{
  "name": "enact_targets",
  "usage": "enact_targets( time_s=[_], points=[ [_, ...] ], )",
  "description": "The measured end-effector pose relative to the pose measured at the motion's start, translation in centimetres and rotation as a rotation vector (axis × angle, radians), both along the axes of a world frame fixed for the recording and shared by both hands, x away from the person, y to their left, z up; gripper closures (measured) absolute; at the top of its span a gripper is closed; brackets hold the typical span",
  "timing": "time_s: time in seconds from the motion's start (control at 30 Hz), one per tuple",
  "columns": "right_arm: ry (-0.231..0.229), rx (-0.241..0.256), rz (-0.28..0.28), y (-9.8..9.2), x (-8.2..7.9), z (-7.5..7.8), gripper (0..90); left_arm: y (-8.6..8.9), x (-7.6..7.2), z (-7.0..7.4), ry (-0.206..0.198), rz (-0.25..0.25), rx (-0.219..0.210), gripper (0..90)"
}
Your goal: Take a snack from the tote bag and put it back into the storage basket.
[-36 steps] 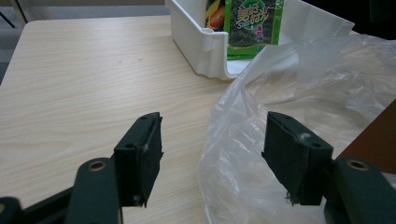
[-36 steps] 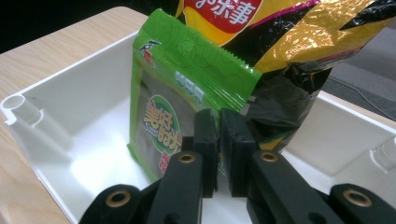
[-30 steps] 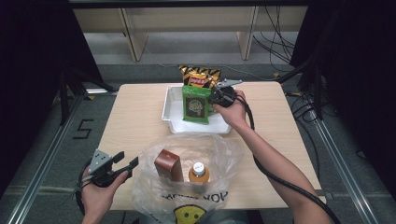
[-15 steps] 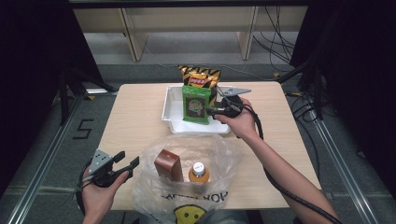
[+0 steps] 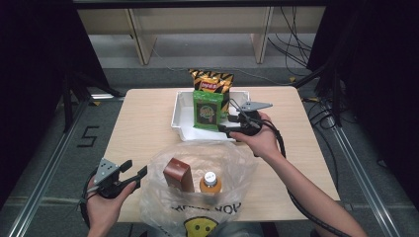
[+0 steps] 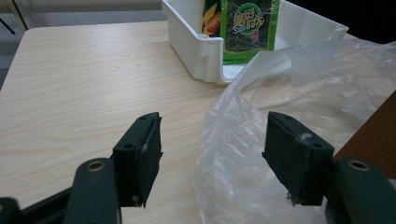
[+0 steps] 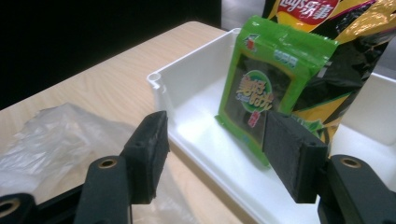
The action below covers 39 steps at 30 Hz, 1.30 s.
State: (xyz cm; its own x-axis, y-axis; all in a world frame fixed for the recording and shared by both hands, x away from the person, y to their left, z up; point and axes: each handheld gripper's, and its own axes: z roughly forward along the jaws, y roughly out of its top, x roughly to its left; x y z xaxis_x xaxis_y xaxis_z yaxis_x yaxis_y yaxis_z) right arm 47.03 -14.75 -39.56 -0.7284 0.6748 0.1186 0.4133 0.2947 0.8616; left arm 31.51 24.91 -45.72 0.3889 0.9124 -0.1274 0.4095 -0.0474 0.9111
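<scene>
At a wooden table (image 5: 143, 123), the right gripper (image 5: 228, 124), jaws spread and holding nothing, hovers just beside the near right edge of a white tray (image 5: 184, 116). A green snack packet (image 5: 207, 109) stands upright in the tray, leaning against a black-and-yellow chip bag (image 5: 212, 81) behind it. At the near left, the left gripper (image 5: 136, 170), also spread wide and empty, sits beside a clear plastic bag (image 5: 237, 163) that holds a brown box (image 5: 179, 174) and an orange bottle (image 5: 210, 181).
</scene>
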Motion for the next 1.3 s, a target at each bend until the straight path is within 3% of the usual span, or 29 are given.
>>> enact_targets(
  time_s=[0.1, 0.33, 0.53, 0.6, 0.67, 0.9, 0.93, 1.0, 1.03, 1.1, 1.13, 1.27, 1.3],
  points=[
    [0.001, 0.021, 0.024, -0.1, -0.8, -0.4, 39.8, 0.0, 0.0, 0.0, 0.001, 0.002, -0.001, 36.2],
    [0.020, 0.008, 0.051, -0.4, -2.8, -0.5, 36.4, -0.1, 0.0, -0.1, 0.007, 0.007, 0.006, 36.2],
    [0.029, 0.027, 0.085, -0.2, -4.3, -0.6, 35.3, -0.1, 0.0, -0.1, 0.009, 0.005, 0.004, 36.2],
    [0.001, 0.012, 0.086, -0.3, -4.7, -0.7, 34.9, -0.1, 0.0, -0.1, 0.009, 0.005, 0.005, 36.2],
    [0.030, 0.039, 0.101, -0.2, -5.1, -0.8, 34.6, -0.1, 0.0, -0.1, 0.008, 0.006, 0.005, 36.2],
    [0.040, 0.040, 0.124, -0.1, -6.7, -1.3, 34.2, 0.0, 0.1, -0.3, 0.014, 0.008, 0.006, 36.2],
    [0.018, 0.044, 0.145, -0.1, -6.7, -1.4, 34.2, -0.1, 0.1, -0.3, 0.014, 0.008, 0.005, 36.2],
    [0.045, 0.062, 0.140, 0.0, -7.1, -1.5, 34.4, -0.1, 0.1, -0.3, 0.015, 0.009, 0.006, 36.2],
    [0.029, 0.041, 0.153, -0.2, -7.1, -1.5, 34.4, -0.1, 0.1, -0.3, 0.015, 0.008, 0.007, 36.2],
    [0.047, 0.064, 0.142, -0.1, -7.5, -1.6, 34.5, -0.2, 0.1, -0.3, 0.014, 0.008, 0.006, 36.2],
    [0.020, 0.047, 0.157, -0.2, -7.4, -1.6, 34.5, -0.2, 0.1, -0.3, 0.014, 0.006, 0.006, 36.2],
    [0.040, 0.060, 0.159, -0.3, -8.0, -1.6, 35.1, -0.3, 0.2, -0.4, 0.017, 0.007, 0.005, 36.2],
    [0.007, 0.035, 0.167, -0.5, -7.9, -1.5, 35.1, -0.3, 0.2, -0.4, 0.017, 0.007, 0.004, 36.2]
  ],
)
